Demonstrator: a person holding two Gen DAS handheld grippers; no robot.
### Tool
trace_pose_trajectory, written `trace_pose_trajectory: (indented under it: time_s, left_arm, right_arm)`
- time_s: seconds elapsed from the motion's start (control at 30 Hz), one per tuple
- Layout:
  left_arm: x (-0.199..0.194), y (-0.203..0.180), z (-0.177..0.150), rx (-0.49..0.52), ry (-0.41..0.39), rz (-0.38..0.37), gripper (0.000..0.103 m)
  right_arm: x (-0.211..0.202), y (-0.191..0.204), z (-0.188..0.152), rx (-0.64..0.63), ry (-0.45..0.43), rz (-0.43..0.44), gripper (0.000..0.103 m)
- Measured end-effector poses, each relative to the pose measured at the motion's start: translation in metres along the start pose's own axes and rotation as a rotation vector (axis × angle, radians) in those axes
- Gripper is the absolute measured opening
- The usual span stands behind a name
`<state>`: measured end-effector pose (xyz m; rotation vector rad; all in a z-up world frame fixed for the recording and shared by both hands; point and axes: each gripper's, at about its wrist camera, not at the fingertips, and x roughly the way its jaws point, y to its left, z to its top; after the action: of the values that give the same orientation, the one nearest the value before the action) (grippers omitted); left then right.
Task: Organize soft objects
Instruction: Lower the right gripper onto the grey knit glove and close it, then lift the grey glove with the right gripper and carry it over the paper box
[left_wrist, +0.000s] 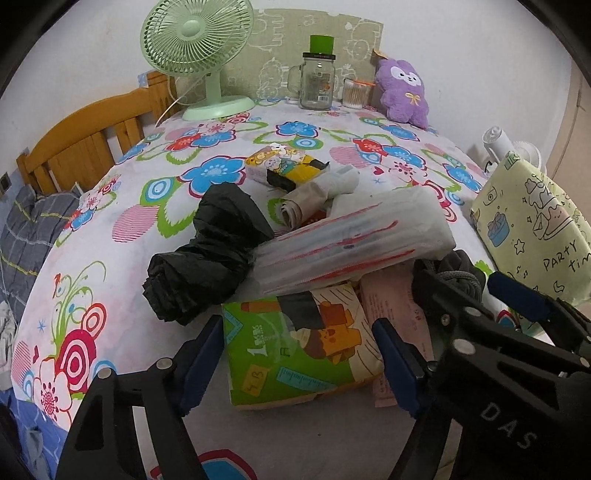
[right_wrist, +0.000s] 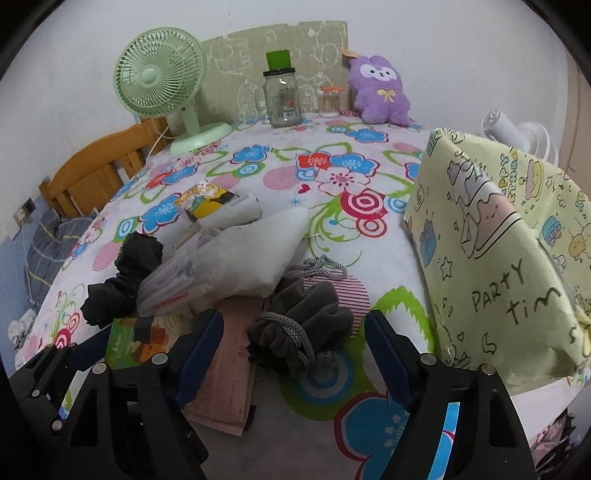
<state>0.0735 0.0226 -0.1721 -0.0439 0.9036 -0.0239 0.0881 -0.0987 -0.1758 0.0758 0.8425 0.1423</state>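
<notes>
A green cartoon tissue pack (left_wrist: 295, 350) lies on the floral sheet (left_wrist: 122, 266) between the blue pads of my left gripper (left_wrist: 297, 343), which touch both of its sides. Beyond it lie a crumpled black plastic bag (left_wrist: 207, 254), a clear red-striped packet (left_wrist: 351, 243), a pink pack (left_wrist: 391, 306) and a yellow tissue pack (left_wrist: 284, 166). My right gripper (right_wrist: 295, 332) stands open astride a grey drawstring pouch (right_wrist: 303, 325), with a gap on each side. The pink pack (right_wrist: 229, 369) lies under its left finger.
A yellow-green "party time" paper bag (right_wrist: 498, 251) stands at the right. At the far edge are a green fan (left_wrist: 199, 48), a glass jar (left_wrist: 316, 81), a cotton swab tub (left_wrist: 354, 92) and a purple plush (left_wrist: 402, 92). A wooden headboard (left_wrist: 81, 140) is at left.
</notes>
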Motion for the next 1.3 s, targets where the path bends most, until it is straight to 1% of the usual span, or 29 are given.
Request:
trace_pose_trajectory:
  time_s: [0.1, 0.2, 0.23, 0.27, 0.43, 0.73, 1.3]
  left_arm:
    - [0.0, -0.002, 0.0, 0.015, -0.007, 0.011, 0.079]
    - [-0.002, -0.008, -0.002, 0.037, -0.023, 0.027, 0.077]
    - [-0.003, -0.009, -0.001, 0.042, -0.025, 0.027, 0.076]
    - [-0.003, -0.009, -0.001, 0.041, -0.024, 0.024, 0.076]
    - [-0.004, -0.011, 0.001, 0.041, -0.02, 0.012, 0.074]
    - [-0.014, -0.016, 0.005, 0.039, -0.04, -0.009, 0.074]
    - [-0.053, -0.027, 0.024, 0.051, -0.145, -0.015, 0.074]
  right_arm:
    - [0.007, -0.002, 0.0, 0.02, 0.039, 0.016, 0.073]
    - [0.01, 0.001, 0.0, 0.005, 0.041, -0.006, 0.067]
    - [0.011, 0.001, 0.0, 0.003, 0.042, -0.01, 0.063]
    - [0.01, 0.001, 0.0, 0.004, 0.042, -0.013, 0.061]
    - [0.006, -0.001, 0.0, 0.01, 0.04, -0.016, 0.057]
    - [-0.008, -0.005, 0.003, 0.026, 0.011, -0.013, 0.055]
    - [-0.054, -0.008, 0.022, 0.037, -0.104, -0.005, 0.054]
